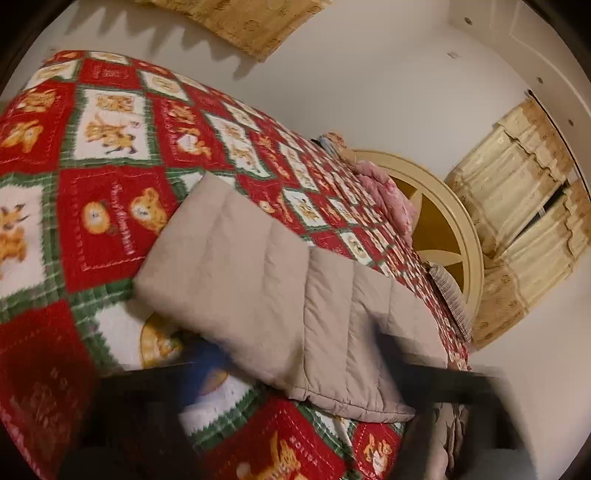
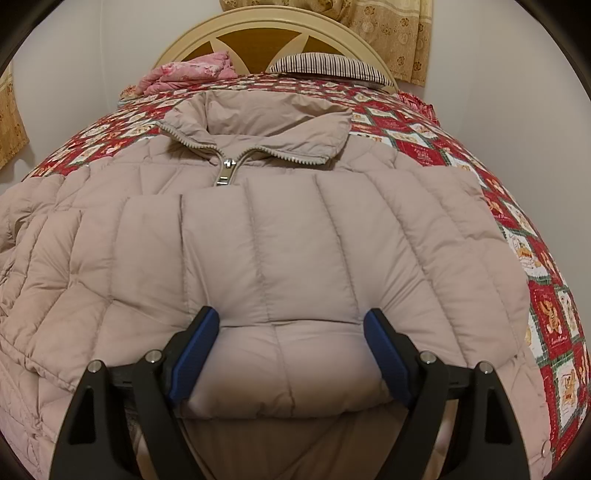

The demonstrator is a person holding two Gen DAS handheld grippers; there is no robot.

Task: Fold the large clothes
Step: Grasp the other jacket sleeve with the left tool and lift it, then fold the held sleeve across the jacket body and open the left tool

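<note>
A beige quilted puffer jacket (image 2: 280, 236) lies front up on a red patchwork bedspread (image 2: 550, 295), collar and zipper toward the headboard. One sleeve is folded across its chest. My right gripper (image 2: 291, 332) is open, with its blue-padded fingers (image 2: 199, 347) on either side of the sleeve's cuff end. In the left wrist view a beige sleeve (image 1: 266, 280) lies stretched out over the bedspread (image 1: 92, 166). My left gripper (image 1: 295, 376) is heavily blurred at the bottom; its fingers stand wide apart with the sleeve's end between them.
A cream round headboard (image 2: 258, 14) stands at the far end, with a pink quilt (image 2: 188, 74) and a striped pillow (image 2: 332, 70) in front of it. Yellow curtains (image 1: 524, 206) hang on the white wall.
</note>
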